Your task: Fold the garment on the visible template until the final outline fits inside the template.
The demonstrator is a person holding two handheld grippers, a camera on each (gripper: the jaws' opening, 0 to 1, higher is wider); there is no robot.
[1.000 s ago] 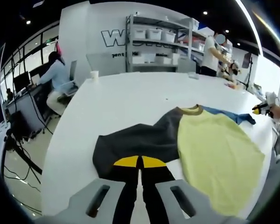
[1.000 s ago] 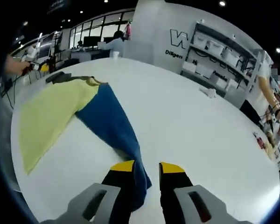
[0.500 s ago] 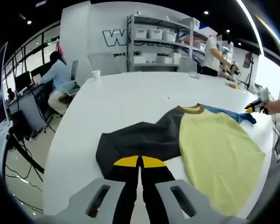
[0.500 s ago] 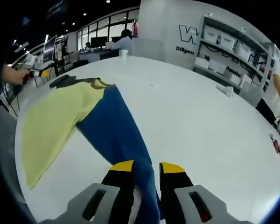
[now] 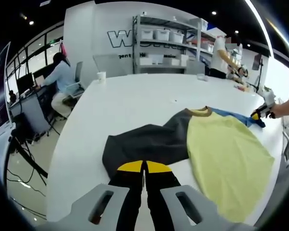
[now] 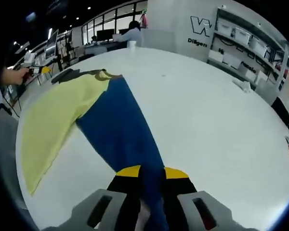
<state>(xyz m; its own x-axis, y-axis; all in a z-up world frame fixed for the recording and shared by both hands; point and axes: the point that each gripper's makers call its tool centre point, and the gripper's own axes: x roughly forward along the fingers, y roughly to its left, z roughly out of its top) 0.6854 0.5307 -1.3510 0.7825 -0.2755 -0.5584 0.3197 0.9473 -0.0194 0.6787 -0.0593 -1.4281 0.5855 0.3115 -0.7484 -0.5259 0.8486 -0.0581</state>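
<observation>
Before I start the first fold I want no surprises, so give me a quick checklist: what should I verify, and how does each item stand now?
1. Left gripper shut on the dark sleeve: ok.
2. Right gripper shut on the blue sleeve: ok.
3. Yellow body lying flat on the table: ok.
4. Whole garment on the table: ok.
5. Template outline found: cannot tell, no markings seen.
6. Cup clear of the garment: ok.

Left hand-held gripper [image 5: 144, 166] with jaws pressed together, right hand-held gripper [image 6: 152, 172] clamping cloth between its jaws
</observation>
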